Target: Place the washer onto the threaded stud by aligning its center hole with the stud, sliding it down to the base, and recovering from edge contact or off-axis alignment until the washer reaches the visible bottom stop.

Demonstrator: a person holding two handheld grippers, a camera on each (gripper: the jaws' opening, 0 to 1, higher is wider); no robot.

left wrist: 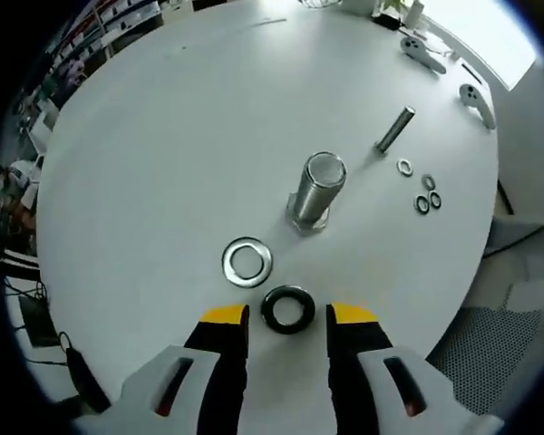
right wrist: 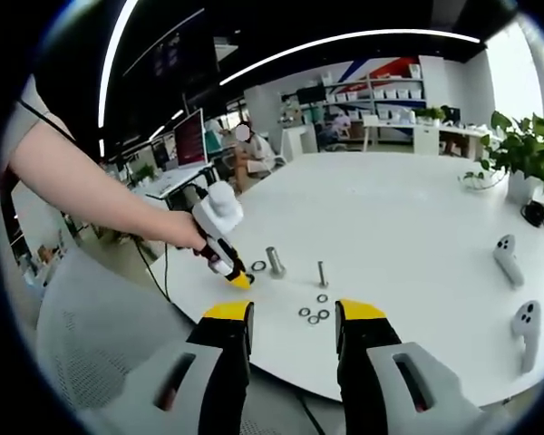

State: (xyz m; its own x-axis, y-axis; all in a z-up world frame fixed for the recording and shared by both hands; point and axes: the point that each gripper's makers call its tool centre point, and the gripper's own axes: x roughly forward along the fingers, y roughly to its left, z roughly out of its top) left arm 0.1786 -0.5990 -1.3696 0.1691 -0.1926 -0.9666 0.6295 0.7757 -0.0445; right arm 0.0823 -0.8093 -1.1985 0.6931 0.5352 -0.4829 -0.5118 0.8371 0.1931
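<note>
i see my left hand-held gripper [left wrist: 287,317] wide around the black washer [left wrist: 287,309] on the surface [left wrist: 163,163]; my right hand-held gripper [right wrist: 293,315] hangs wide, empty.

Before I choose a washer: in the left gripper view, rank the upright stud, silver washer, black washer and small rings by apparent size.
1. upright stud
2. silver washer and black washer: look alike; the black one lies nearer the camera, so unsure.
3. small rings, farther away.

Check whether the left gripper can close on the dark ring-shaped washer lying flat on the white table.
Probably yes. The left gripper is open, its jaws flanking the dark ring-shaped washer with nothing between. The shiny silver washer lies clear beside it. The washer lies flat, so gripping its thin edge may be fiddly.
</note>
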